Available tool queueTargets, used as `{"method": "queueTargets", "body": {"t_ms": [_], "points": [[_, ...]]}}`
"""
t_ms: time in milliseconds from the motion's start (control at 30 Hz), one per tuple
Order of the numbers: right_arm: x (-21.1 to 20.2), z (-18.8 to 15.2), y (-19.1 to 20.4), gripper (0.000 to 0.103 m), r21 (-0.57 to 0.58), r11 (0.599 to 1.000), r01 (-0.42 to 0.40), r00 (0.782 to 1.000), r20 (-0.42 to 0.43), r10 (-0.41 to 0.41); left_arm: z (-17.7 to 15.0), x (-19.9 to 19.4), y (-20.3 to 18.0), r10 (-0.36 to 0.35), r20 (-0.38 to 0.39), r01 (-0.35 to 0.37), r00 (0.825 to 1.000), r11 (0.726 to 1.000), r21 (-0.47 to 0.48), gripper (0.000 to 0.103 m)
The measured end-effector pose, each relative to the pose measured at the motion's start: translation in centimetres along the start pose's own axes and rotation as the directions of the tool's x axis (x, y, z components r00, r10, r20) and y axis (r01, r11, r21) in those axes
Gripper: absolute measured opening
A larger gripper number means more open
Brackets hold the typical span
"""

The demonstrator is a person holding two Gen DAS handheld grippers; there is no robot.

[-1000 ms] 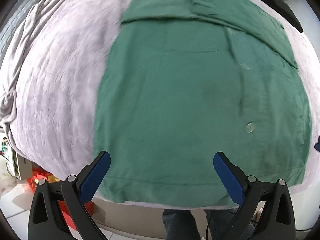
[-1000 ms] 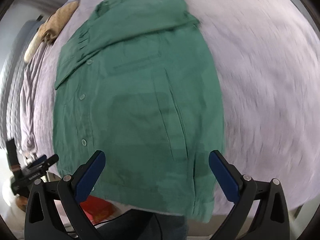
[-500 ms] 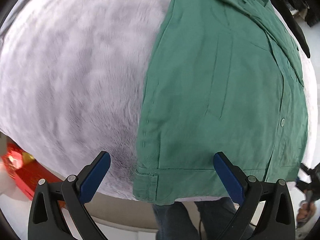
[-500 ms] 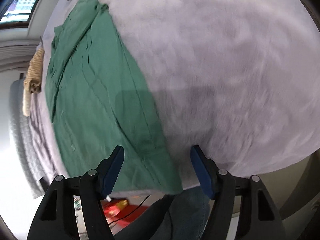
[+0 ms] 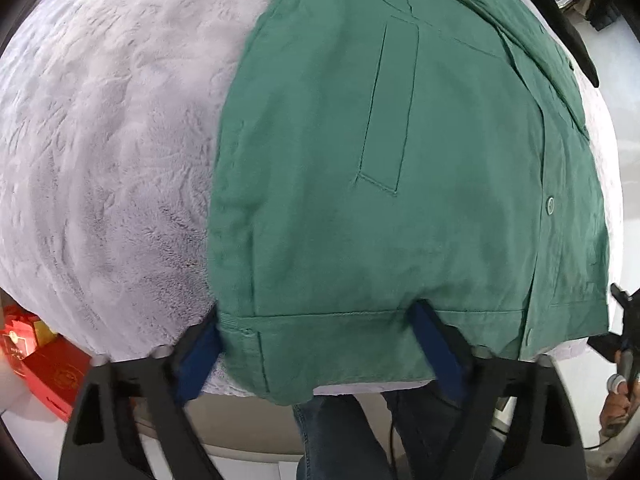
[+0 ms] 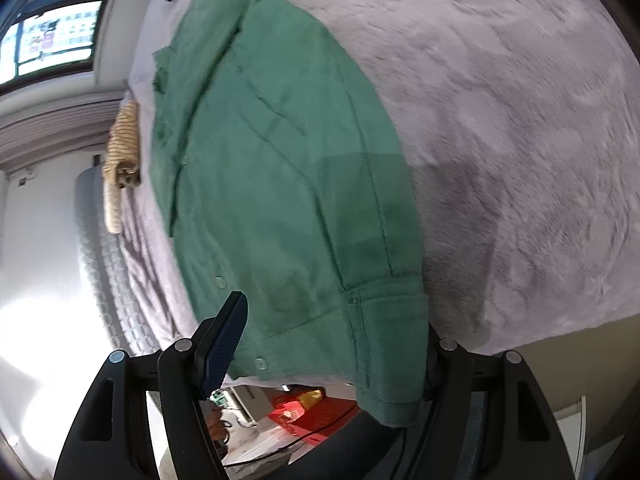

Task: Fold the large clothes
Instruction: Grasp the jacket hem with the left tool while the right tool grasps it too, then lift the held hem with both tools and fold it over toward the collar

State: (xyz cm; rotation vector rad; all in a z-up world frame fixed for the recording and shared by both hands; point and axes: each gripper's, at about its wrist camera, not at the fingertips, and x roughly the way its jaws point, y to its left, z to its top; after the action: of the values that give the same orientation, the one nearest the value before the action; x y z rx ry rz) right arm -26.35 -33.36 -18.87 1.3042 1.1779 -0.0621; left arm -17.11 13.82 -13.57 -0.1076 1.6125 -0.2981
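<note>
Green shirt (image 5: pixel 400 200) spread flat on pale lilac plush blanket (image 5: pixel 100 140), button placket facing up, collar end far from both cameras, hem hanging slightly over near edge of bed. White buttons visible along placket (image 5: pixel 551 204). Sleeve folded across upper part of garment.

Left gripper (image 5: pixel 320 340) at hem, left corner of shirt. Blue pads spread wide, one at outer side edge of hem (image 5: pixel 200 356), other further in along hem (image 5: pixel 436 344). Both pads touching cloth at hem stitching; fabric draped over and between them. Nothing pinched.

Right gripper (image 6: pixel 324 344) at opposite hem corner. Left blue pad (image 6: pixel 224 344) exposed, just beside buttoned edge of shirt. Other finger hidden behind hanging hem corner (image 6: pixel 388 360); only its black arm showing. Fingers set apart, straddling hem; not squeezed onto cloth as far as visible.

Right-wrist view: striped tan garment (image 6: pixel 120 156) lying at far side of bed, well apart from shirt. Grey quilted cover (image 6: pixel 108 264) along bed edge. Window (image 6: pixel 52 36) upper left.

Left-wrist view: red boxes (image 5: pixel 44 360) on floor below bed, lower left. Jeans-clad legs (image 5: pixel 340 432) below hem. Dark garment (image 5: pixel 568 28) at far right edge of bed. Some motion blur in right-wrist view; fine detail of hem contact uncertain.
</note>
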Motion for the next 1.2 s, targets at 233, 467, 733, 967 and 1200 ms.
{"method": "queueTargets", "body": {"t_ms": [233, 467, 733, 967, 1200], "points": [[0.2, -1.3, -0.3, 0.006, 0.027, 1.0, -0.002, 1.0, 0.025, 0.001, -0.1, -3.5, -0.5, -0.206, 0.023, 0.206, 0.978, 0.978, 0.026, 0.026], [-2.4, 1.0, 4.0, 0.006, -0.002, 0.956, -0.293, 0.955, 0.045, 0.293, 1.9, -9.7, -0.7, -0.381, 0.143, 0.387, 0.913, 0.922, -0.016, 0.026], [-3.0, 10.2, 16.3, 0.006, -0.156, 0.895, -0.419, 0.903, 0.029, 0.428, 11.8, -16.9, -1.8, -0.38, 0.365, 0.423, 0.85, 0.905, -0.041, 0.026], [0.0, 21.1, 25.1, 0.006, -0.237, 0.885, -0.402, 0.908, 0.019, 0.418, 23.0, -17.8, -3.2, -0.315, 0.462, 0.36, 0.829, 0.933, -0.009, 0.026], [6.5, 30.2, 26.9, 0.006, -0.187, 0.95, -0.25, 0.962, 0.058, 0.265, 33.4, -9.7, -4.2, -0.241, 0.378, 0.262, 0.894, 0.965, -0.006, 0.026]]}}
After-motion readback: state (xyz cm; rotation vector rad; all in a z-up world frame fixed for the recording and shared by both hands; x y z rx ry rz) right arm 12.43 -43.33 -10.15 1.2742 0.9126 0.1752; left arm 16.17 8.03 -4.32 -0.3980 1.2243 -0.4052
